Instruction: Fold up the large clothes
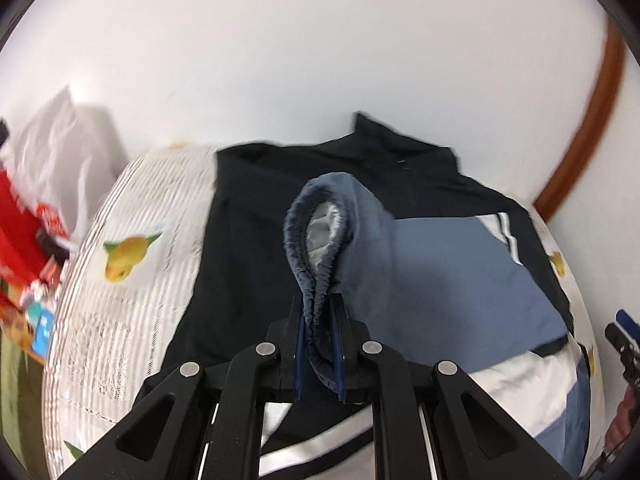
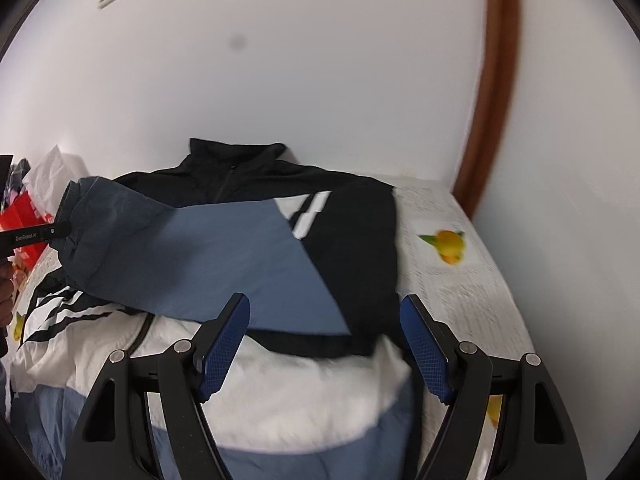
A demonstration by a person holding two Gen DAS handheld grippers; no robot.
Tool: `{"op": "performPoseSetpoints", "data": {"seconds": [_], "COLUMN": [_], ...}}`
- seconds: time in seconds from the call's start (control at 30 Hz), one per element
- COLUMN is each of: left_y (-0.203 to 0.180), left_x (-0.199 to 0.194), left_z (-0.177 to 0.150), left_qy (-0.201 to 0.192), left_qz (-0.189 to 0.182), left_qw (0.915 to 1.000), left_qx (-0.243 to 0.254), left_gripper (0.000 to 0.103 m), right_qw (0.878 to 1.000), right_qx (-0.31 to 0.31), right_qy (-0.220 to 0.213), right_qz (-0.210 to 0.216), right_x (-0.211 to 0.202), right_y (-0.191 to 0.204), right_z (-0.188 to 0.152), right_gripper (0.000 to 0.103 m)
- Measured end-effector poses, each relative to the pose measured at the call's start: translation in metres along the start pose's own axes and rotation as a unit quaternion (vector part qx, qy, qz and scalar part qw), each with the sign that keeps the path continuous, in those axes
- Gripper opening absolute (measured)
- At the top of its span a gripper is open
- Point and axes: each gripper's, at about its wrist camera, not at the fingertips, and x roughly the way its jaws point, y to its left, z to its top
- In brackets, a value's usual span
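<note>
The track jacket (image 2: 328,248) lies front-up on my lemon-print tablecloth (image 2: 460,276). Its blue sleeve (image 2: 192,256) crosses the jacket's chest, cuff (image 1: 316,256) clamped in my left gripper (image 1: 318,344). My right gripper (image 2: 326,344) hovers over the jacket's hem, jaws apart, empty. I should lay the sleeve flat, unwrinkled.

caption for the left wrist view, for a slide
Left gripper shut on the jacket's blue cuff, sleeve drawn across the jacket.

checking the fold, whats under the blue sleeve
The blue sleeve lies across the jacket, covering its black chest and zip; the left hand-held gripper pinches its cuff.
</note>
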Motion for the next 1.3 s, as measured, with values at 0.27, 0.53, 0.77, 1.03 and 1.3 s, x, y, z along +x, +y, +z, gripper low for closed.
{"op": "performPoseSetpoints", "data": {"seconds": [0.27,0.53,0.77,1.03,1.3], "left_y": [0.042,0.047,0.046,0.036,0.033], "left_x": [0.038,0.036,-0.006,-0.07,-0.111], "left_z": [-0.008,-0.012,-0.018,-0.047,-0.091], "left_qy": [0.054,0.058,0.024,-0.022,-0.046], "left_qz": [-0.008,0.019,0.038,0.054,0.081], "left_qw": [0.997,0.9962,0.9978,0.9983,0.9956], "left_qx": [-0.055,-0.063,-0.048,-0.006,0.006], "left_gripper": [0.012,0.022,0.023,0.052,0.058], "right_qw": [1.0,0.999,0.999,0.998,0.996], "right_qx": [-0.002,0.003,0.004,0.051,0.077], "right_qy": [0.03,0.049,0.044,0.046,0.043], "right_qz": [0.004,-0.003,-0.016,-0.005,0.002], "right_x": [0.044,0.054,0.028,-0.017,-0.059], "right_y": [0.013,0.011,0.005,-0.012,-0.02], "right_z": [0.002,-0.007,-0.02,-0.056,-0.093], "right_gripper": [0.077,0.077,0.077,0.077,0.077]}}
